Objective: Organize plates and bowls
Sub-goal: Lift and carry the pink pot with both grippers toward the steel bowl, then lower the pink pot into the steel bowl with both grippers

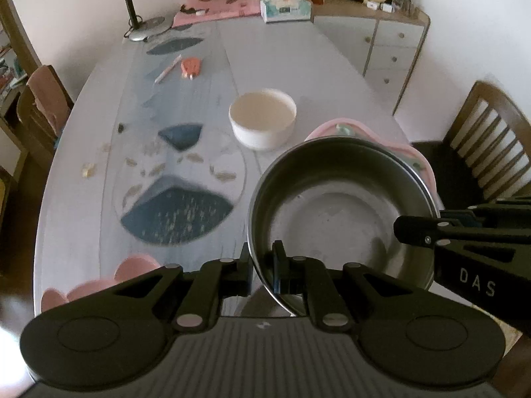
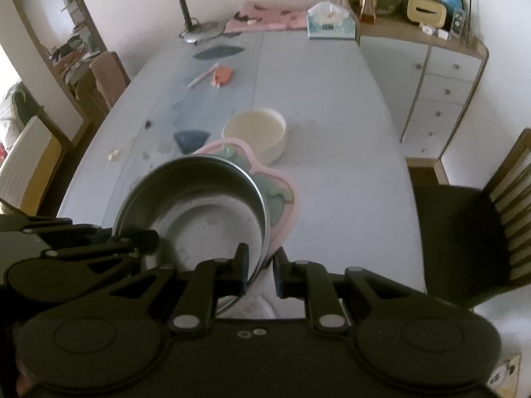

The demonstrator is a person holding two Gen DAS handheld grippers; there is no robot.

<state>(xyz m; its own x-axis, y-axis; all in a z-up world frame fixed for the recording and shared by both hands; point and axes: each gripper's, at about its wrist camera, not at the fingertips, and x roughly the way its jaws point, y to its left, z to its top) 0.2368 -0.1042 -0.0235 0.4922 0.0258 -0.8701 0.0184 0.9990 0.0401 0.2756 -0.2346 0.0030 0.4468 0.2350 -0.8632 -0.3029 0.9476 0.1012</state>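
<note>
A steel bowl (image 1: 338, 212) is held up over the table (image 1: 298, 66), gripped from both sides. The left gripper (image 1: 262, 265) is nearly closed, its fingers pinching the near rim of the bowl, one inside the wall and one outside. The right gripper (image 2: 262, 265) is likewise narrow and clamps the rim at the bowl's other side; there the pink plate (image 2: 282, 205) also runs down between its fingers, so both rim and plate edge appear to be pinched together. The bowl is empty: its inside shows only dull reflections and a few small marks. The pink plate sits under the bowl, tilted with it, and carries green curved shapes on its surface.

Beyond the bowl a white bowl (image 1: 262, 119) stands on the table, apart from the held pair. It looks empty, with a pale cream inside. Another pink plate (image 1: 99, 285) with a lobed edge shows at the near left edge of the table in the left wrist view.

Farther along the table lie a pen (image 1: 167, 69) and a small orange thing (image 1: 190, 68), side by side. At the far end stand a desk lamp (image 1: 139, 23), a pink cloth (image 1: 215, 8) and a tissue box (image 1: 285, 5). A cabinet (image 1: 391, 43) with drawers stands beyond the table's far right corner.

The only writing that can be read is "DAS" on the arm of the right gripper, seen in the left wrist view. The print on the tissue box is too blurred to read.
</note>
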